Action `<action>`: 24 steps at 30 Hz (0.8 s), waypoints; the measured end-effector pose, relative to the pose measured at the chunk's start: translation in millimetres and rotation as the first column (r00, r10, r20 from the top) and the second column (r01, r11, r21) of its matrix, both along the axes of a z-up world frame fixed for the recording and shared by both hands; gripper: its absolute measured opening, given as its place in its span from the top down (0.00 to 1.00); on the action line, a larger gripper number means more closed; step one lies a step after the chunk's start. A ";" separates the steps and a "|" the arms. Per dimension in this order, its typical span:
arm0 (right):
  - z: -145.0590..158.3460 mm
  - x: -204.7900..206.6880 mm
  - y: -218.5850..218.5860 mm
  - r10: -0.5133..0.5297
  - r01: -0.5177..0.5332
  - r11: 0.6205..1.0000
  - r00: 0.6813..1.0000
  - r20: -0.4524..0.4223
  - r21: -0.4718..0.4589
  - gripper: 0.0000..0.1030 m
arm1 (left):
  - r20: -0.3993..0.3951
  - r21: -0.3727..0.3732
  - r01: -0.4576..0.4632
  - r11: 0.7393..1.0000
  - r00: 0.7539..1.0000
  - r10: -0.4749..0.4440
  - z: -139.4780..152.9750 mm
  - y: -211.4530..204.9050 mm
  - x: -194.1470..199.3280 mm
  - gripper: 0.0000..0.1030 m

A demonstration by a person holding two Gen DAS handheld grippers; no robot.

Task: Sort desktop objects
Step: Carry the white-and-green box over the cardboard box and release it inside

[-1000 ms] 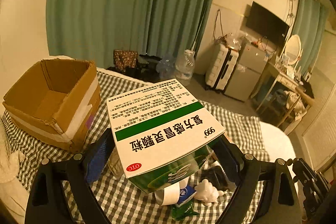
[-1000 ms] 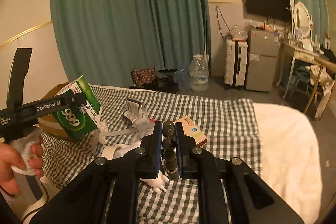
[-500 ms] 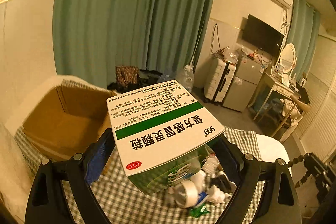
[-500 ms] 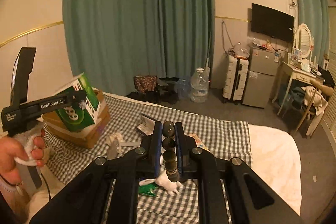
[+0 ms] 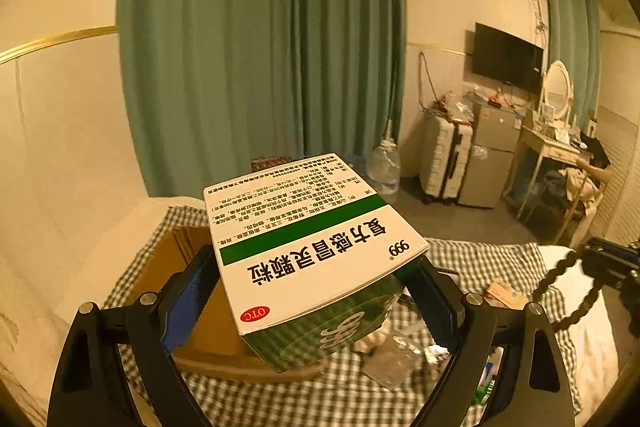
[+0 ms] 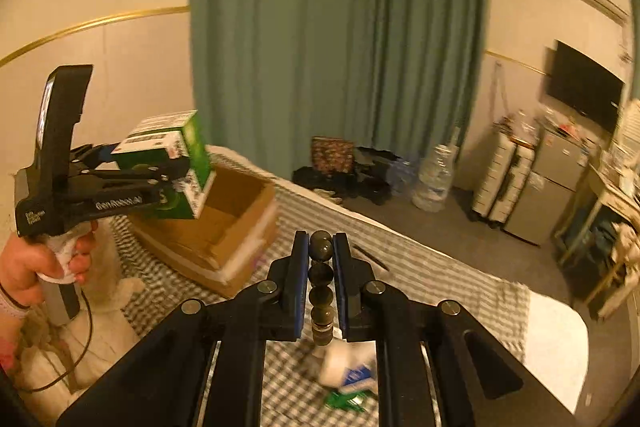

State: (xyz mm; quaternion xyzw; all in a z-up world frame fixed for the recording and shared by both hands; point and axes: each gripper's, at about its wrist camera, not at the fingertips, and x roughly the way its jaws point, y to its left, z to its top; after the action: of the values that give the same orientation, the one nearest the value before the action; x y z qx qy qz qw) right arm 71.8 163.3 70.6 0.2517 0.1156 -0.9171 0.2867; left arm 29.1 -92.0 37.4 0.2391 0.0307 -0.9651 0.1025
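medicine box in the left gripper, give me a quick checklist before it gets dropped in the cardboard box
1. Left gripper grips the medicine box: ok, clamped on both sides.
2. Medicine box over the cardboard box: ok, it hangs over the near edge in the right wrist view.
3. Cardboard box open: ok, flaps up.
4. Room inside: cannot tell, floor mostly hidden.
5. Right gripper clear of the drop: ok, off to the side, shut on a bead string.
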 end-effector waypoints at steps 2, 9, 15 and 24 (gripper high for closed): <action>-1.7 -9.2 -32.1 0.046 -0.046 0.999 0.999 0.012 0.001 0.89 | 0.000 0.000 -0.014 1.000 1.000 0.014 -3.9 -15.7 -3.5 0.10; -21.8 -34.0 -133.1 0.169 -0.167 0.985 0.981 0.094 -0.030 0.89 | 0.029 0.011 -0.066 0.998 0.997 0.066 -28.6 -67.5 -17.0 0.10; -54.5 -61.8 -192.2 0.219 -0.217 0.976 0.956 0.197 -0.033 0.89 | 0.079 0.026 -0.131 0.991 0.989 0.128 -57.8 -107.2 -29.5 0.10; -99.7 -100.7 -229.5 0.181 -0.189 0.982 0.946 0.269 0.005 0.89 | 0.135 0.067 -0.184 0.981 0.975 0.174 -90.0 -123.0 -51.9 0.10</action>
State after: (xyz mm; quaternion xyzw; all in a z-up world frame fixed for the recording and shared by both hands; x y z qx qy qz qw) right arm -28.9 -66.2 -29.1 0.3657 0.1131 -0.8418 0.3807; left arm -22.8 -214.9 -52.5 0.3010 0.0836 -0.9325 0.1814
